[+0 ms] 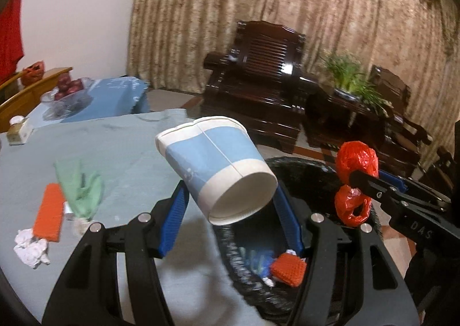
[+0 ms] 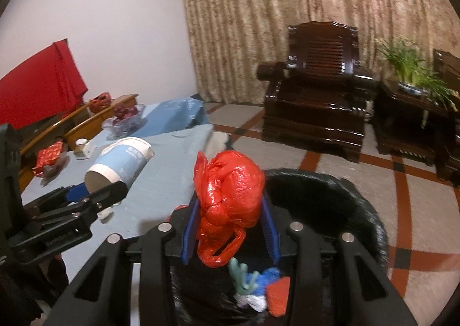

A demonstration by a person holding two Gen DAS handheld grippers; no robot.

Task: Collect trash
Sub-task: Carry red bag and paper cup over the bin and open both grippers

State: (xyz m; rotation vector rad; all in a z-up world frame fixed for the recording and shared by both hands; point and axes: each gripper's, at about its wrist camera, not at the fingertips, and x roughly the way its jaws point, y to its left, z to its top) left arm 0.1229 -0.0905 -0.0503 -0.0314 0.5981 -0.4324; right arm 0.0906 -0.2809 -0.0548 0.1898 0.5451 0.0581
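Note:
My left gripper [image 1: 230,196] is shut on a blue and white paper cup [image 1: 215,168], tilted with its base toward me, over the near rim of a black trash bin [image 1: 304,170]. My right gripper [image 2: 230,211] is shut on a crumpled red plastic bag [image 2: 227,193] above the same bin [image 2: 330,191]. The cup also shows in the right wrist view [image 2: 120,162], and the bag in the left wrist view [image 1: 356,162]. Inside the bin lie an orange piece [image 1: 287,270], blue and green scraps.
On the grey-blue tablecloth [image 1: 120,150] lie a green wrapper [image 1: 80,188], an orange packet [image 1: 50,212] and white crumpled tissue [image 1: 30,248]. A glass fruit bowl [image 1: 67,96] stands at the back. A dark wooden armchair [image 1: 258,78] and a potted plant [image 1: 348,76] stand beyond.

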